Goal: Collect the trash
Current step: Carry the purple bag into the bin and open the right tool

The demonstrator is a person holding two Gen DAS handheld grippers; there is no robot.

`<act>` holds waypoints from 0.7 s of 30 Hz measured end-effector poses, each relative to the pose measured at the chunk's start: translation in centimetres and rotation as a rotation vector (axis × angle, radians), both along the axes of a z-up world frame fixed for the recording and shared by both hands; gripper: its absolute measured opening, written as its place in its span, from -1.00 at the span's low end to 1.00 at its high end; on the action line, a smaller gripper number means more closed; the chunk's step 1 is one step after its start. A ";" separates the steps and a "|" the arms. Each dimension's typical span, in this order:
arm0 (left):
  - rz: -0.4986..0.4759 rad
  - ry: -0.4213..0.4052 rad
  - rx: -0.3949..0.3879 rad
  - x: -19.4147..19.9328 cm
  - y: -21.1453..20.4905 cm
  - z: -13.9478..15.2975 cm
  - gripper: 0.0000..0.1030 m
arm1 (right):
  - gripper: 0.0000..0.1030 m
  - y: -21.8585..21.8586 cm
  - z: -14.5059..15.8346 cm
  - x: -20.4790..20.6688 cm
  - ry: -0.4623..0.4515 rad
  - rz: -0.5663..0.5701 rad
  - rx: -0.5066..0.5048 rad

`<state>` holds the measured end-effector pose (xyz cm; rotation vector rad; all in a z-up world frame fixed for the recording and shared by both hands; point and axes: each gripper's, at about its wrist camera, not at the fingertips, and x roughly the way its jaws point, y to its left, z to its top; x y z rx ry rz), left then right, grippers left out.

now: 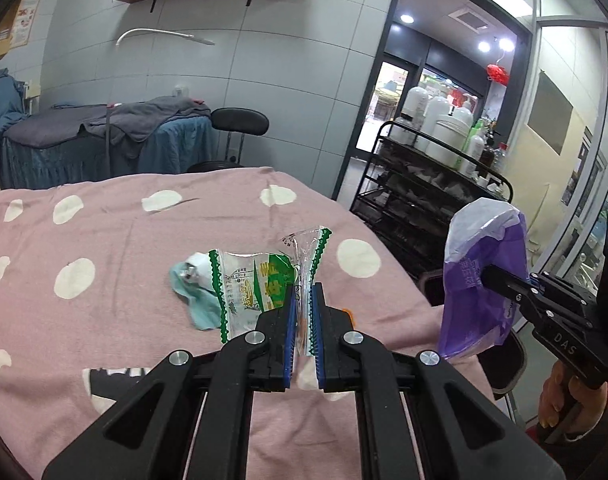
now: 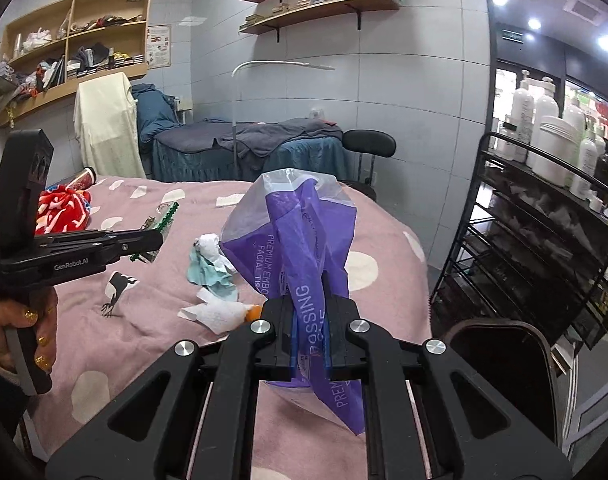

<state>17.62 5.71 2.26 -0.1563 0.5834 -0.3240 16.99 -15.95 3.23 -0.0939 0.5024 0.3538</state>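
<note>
Left tongs (image 1: 302,312) clamped on clear green wrapper (image 1: 263,284), held upright. Just past their tips, blue cloth scrap (image 1: 195,300) and white tissue (image 2: 219,312) down on pink dotted blanket (image 1: 103,232). Right tongs (image 2: 310,332) clamped on purple tissue bag (image 2: 299,240), standing tall. Black bin (image 2: 504,360) low on the right, probably next. Black cart (image 2: 544,240) beyond.

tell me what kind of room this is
Probably a beauty or massage treatment room: a draped treatment bed against the wall, a black trolley loaded with big white pump bottles, and wall shelves stacked with small product boxes.
</note>
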 end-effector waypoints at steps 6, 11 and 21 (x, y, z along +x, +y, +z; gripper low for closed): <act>-0.106 -0.010 -0.027 -1.0 -5.1 0.1 -0.84 | -0.81 -5.6 -0.4 -1.8 0.002 -0.129 0.034; -0.199 -0.003 -0.045 -1.4 -9.3 0.0 -0.84 | -0.81 -9.7 -1.3 -2.7 0.024 -0.239 0.024; -0.336 0.022 -0.024 -1.5 -15.4 -0.8 -0.84 | -0.81 -15.4 -5.3 -2.2 0.103 -0.418 -0.035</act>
